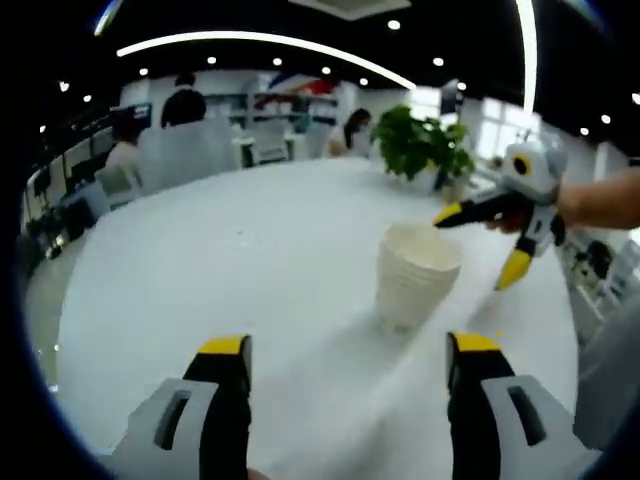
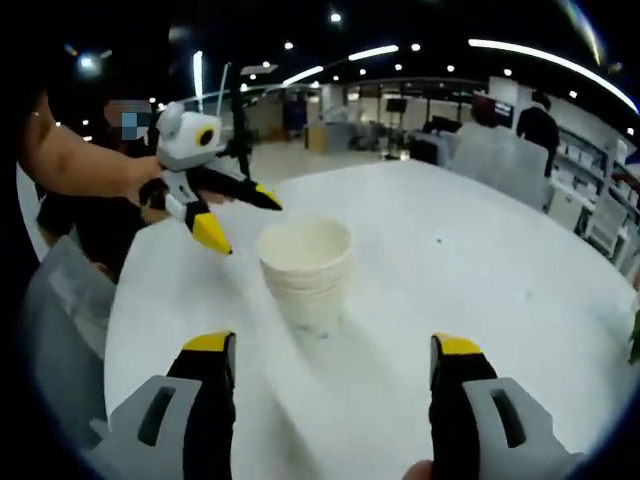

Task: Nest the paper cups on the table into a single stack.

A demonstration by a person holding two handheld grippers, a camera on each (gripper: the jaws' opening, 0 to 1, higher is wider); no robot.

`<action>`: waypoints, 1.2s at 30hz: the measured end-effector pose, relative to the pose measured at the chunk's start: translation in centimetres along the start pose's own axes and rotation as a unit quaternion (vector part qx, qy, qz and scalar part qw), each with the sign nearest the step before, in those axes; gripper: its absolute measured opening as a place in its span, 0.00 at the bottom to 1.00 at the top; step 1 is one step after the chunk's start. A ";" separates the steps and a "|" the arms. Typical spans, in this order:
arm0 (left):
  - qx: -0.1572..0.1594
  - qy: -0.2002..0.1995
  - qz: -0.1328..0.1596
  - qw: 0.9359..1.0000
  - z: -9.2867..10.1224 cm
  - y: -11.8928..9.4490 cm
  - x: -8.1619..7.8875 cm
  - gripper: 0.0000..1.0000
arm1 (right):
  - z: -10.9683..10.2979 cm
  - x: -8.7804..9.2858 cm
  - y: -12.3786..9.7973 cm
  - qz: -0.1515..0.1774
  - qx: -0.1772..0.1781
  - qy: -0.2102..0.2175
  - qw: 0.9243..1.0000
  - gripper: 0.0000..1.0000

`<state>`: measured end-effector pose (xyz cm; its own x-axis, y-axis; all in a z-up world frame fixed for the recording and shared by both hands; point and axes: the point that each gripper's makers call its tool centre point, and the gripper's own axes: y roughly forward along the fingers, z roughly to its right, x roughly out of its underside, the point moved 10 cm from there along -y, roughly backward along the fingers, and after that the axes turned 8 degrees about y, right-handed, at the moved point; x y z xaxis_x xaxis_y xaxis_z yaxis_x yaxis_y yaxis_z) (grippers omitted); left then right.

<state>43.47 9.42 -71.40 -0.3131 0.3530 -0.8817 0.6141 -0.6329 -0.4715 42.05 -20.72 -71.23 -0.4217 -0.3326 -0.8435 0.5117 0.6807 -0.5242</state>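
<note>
A stack of white paper cups (image 1: 414, 275) stands upright on the white table (image 1: 240, 260), rim up. My left gripper (image 1: 350, 350) is open, its yellow-tipped jaws set wide apart just short of the stack. In the left gripper view my right gripper (image 1: 482, 244) comes in from the right, open, beside the stack's rim with nothing held. In the right gripper view the same stack (image 2: 306, 270) sits ahead of my open right gripper (image 2: 335, 348). My left gripper (image 2: 243, 220) enters from the left, open, close to the stack's left side.
A potted green plant (image 1: 422, 148) stands on the far side of the table. People sit beyond the table at the back (image 1: 185, 110). A chair back (image 2: 490, 150) and office desks lie behind the table. The table's round edge (image 2: 110, 330) runs close at the left.
</note>
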 end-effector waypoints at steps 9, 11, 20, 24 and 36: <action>-0.031 0.009 0.022 0.999 1.2 -3.9 -0.6 0.99 | -1.1 0.5 -3.2 0.038 0.060 0.013 0.997 1.00; -0.036 0.024 0.015 0.999 2.1 -4.9 -0.3 0.99 | -1.6 0.8 -3.8 0.042 0.062 0.016 0.997 1.00; -0.037 0.033 0.030 0.998 5.1 -8.5 1.6 0.99 | -4.1 2.3 -6.8 0.056 0.072 0.008 0.996 1.00; -0.040 0.040 0.029 0.998 6.0 -10.0 2.6 0.99 | -5.2 3.1 -7.7 0.061 0.070 0.009 0.996 1.00; -0.073 0.033 0.046 0.996 7.8 -14.3 5.7 0.99 | -9.0 6.4 -10.3 0.077 0.061 0.016 0.995 1.00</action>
<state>27.26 15.05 -69.82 -0.2054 0.3465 -0.9153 0.7386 -0.5587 -0.3773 27.34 -23.96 -70.21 -0.3537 -0.2080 -0.9119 0.6582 0.6374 -0.4007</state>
